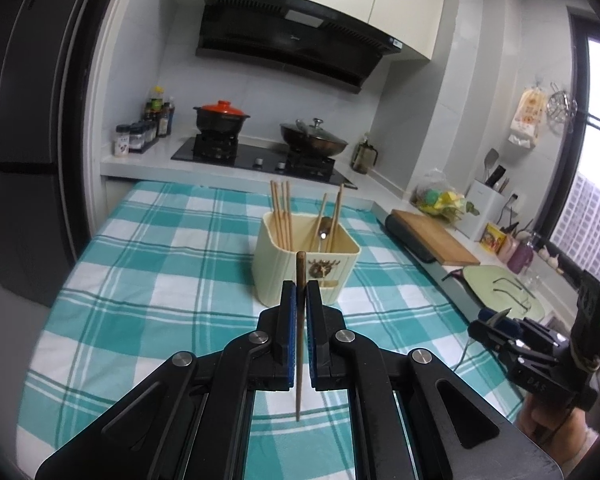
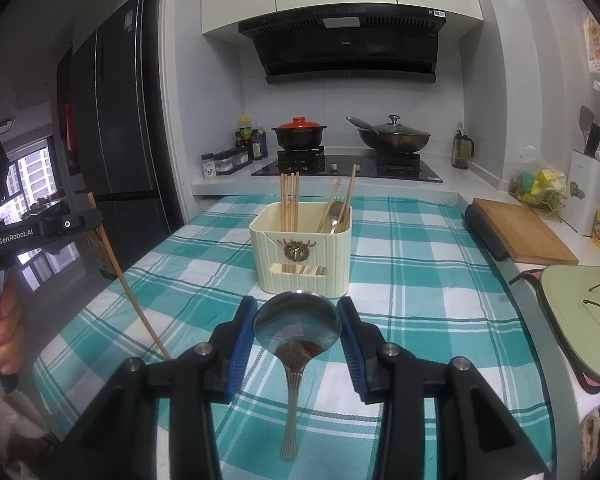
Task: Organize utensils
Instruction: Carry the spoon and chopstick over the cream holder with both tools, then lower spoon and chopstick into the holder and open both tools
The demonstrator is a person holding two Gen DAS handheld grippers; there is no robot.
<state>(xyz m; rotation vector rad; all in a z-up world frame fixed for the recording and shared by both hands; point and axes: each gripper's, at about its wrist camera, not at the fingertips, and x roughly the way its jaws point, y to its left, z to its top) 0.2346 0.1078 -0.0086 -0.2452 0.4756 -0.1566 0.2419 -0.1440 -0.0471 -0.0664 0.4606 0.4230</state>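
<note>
Spoon [image 2: 296,326] bowl between right gripper [image 2: 298,336] pads

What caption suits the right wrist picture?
Right gripper grips a metal spoon by its bowl before the cream utensil holder.

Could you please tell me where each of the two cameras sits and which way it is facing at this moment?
Left wrist: sits on the left tool, facing the stove; its pads clamp an upright chopstick, and the right tool shows at lower right.
Right wrist: sits on the right tool, facing the same way; its pads grip a spoon, and the left hand shows at far left.
Shared: the cream holder on the checked cloth.
</note>
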